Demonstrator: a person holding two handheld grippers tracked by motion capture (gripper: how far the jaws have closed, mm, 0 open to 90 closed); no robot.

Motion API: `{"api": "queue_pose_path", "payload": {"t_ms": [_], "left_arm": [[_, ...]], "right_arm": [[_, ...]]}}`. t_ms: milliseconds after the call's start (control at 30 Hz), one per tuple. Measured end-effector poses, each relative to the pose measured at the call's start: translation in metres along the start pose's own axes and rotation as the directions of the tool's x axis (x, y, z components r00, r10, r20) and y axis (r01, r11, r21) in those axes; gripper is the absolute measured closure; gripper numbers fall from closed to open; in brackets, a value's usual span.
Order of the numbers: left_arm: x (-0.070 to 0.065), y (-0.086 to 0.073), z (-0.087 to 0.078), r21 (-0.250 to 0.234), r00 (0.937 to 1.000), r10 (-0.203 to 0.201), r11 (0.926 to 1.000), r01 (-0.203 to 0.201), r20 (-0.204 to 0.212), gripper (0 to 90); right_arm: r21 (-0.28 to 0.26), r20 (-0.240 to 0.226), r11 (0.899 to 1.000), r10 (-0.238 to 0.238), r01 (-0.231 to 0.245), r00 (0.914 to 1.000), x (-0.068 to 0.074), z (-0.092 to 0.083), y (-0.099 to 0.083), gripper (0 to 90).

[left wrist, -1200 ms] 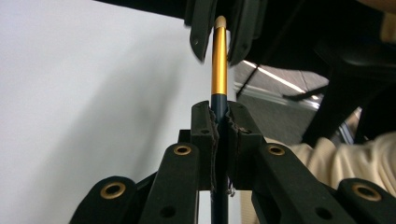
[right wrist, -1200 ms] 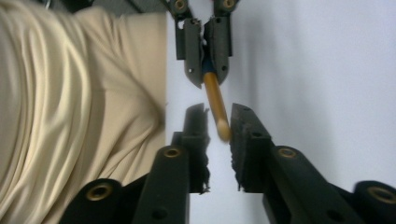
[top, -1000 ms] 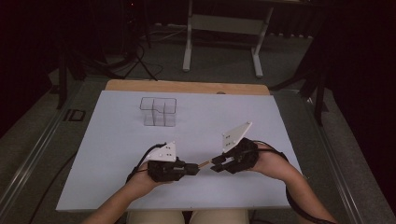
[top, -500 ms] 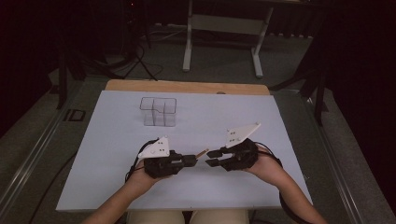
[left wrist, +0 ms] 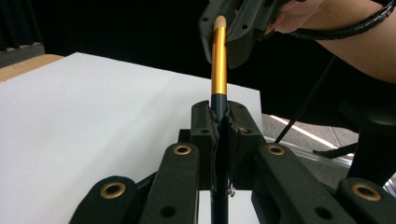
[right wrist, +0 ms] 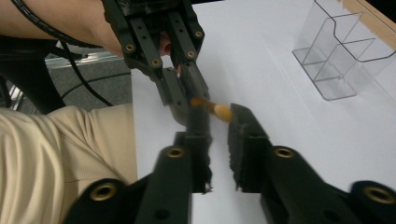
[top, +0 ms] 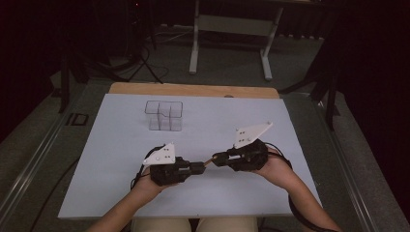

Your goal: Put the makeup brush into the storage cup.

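A thin brush (left wrist: 218, 60) with a dark handle, gold ferrule and tan tip runs level between my two grippers above the white table (top: 121, 159). My left gripper (top: 199, 167) is shut on the dark handle (left wrist: 219, 114). My right gripper (top: 216, 158) faces it from the right. Its jaws have just been closing, and the tan tip (right wrist: 223, 112) sits between their ends. In the left gripper view the right gripper's jaws flank the tip. The right gripper (right wrist: 219, 121) shows a narrow gap behind the tip.
A clear plastic organiser (top: 164, 115) with several compartments stands empty at the back of the table, also seen in the right gripper view (right wrist: 341, 51). A wooden strip (top: 193, 89) edges the far side. A metal stand (top: 232, 29) is on the floor beyond.
My right gripper has moved left toward the left gripper and its jaws have come around the brush tip. The left gripper has stayed put with the brush.
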State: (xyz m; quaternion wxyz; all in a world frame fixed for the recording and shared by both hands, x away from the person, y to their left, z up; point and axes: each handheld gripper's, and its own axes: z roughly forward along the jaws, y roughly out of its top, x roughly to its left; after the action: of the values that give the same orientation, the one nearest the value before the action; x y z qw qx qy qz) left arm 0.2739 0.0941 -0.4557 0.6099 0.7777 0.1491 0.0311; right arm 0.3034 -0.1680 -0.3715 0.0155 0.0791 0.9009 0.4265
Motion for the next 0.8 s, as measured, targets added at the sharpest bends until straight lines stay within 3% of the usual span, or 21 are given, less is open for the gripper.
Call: {"api": "queue_pose_path", "payload": {"t_ms": [100,200,367,567,667,800], "left_arm": [[0.0,-0.001,0.0,-0.002,1.0,-0.001,1.0,0.001,0.0,84.4],[0.0,0.0,0.0,-0.009,1.0,-0.004,1.0,0.004,-0.005,84.4],[0.003,0.005,-0.006,-0.055,0.9995,-0.011,0.9984,0.009,-0.03,84.4],[0.005,0.014,-0.012,-0.117,0.9984,-0.023,0.9929,0.016,-0.051,84.4],[0.005,0.019,-0.013,-0.15,0.998,-0.021,0.9886,0.011,-0.06,84.4],[0.005,0.024,-0.011,-0.185,0.9984,-0.019,0.9826,0.008,-0.054,84.4]], "right_arm": [[0.013,0.0,1.0,-0.007,0.007,1.0,0.0,0.0,0.001,80.7],[0.008,0.002,1.0,0.005,-0.005,1.0,-0.001,-0.001,-0.001,73.3],[-0.016,0.025,0.999,0.034,-0.034,0.9991,0.0,0.002,-0.011,72.8],[-0.038,0.032,0.997,0.075,-0.074,0.9967,0.009,0.028,-0.029,70.4],[-0.074,0.035,0.993,0.09,-0.087,0.9953,0.015,0.038,-0.032,70.4],[-0.16,0.046,0.982,0.11,-0.102,0.9928,0.018,0.042,-0.03,70.4]]}}
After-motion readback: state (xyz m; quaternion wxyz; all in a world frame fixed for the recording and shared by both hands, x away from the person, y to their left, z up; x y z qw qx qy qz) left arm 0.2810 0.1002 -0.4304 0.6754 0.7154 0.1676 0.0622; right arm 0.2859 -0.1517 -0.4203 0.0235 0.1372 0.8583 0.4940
